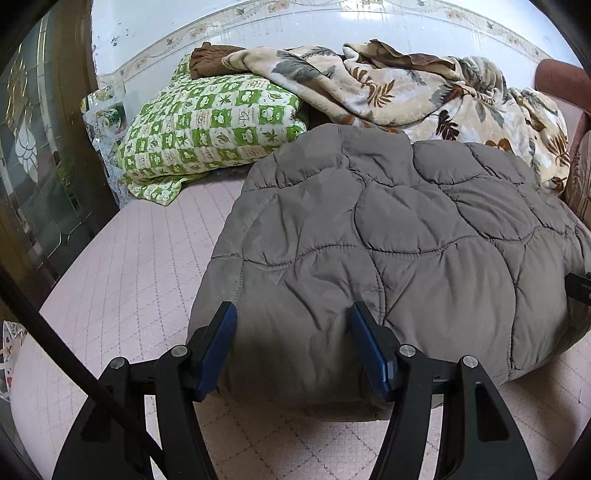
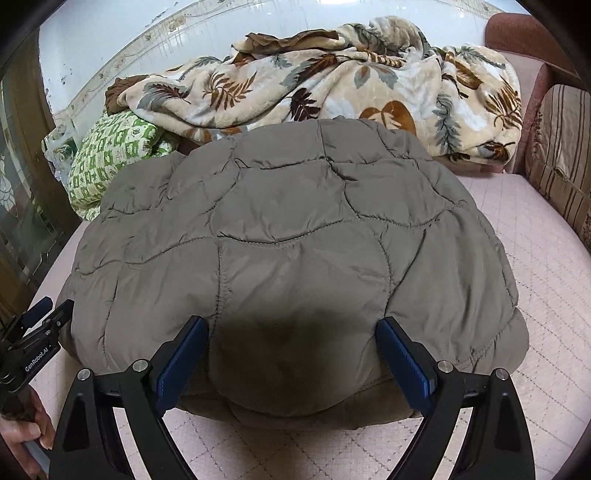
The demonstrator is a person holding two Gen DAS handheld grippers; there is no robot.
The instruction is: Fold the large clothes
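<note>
Quilted grey-brown jacket (image 1: 388,236) lies folded into a thick, puffy bundle on the pink quilted mattress (image 1: 122,280), its near edge rounded and facing both cameras.

Left gripper (image 1: 293,325) sits low at that near edge, level with the bed, pointing forward along the bundle's left part. Its blue-padded fingers (image 1: 218,347) stand wide apart on either side of a bulge of the fabric; whether the pads press on the cloth cannot be told, and nothing is pinched between them. In the right wrist view the same tool appears at the far left (image 2: 40,325), close beside the jacket's left side, with the person's hand (image 2: 26,424) wrapped around its handle below.

Right gripper (image 2: 291,343) is posed likewise, low and level, aimed at the middle of the near edge, its jaws spread wide and released around the jacket's rounded front.

Behind the jacket lie a leaf-patterned blanket (image 2: 332,85) in a heap and a green-and-white checked pillow (image 1: 210,122), both against the white wall (image 1: 258,29).
</note>
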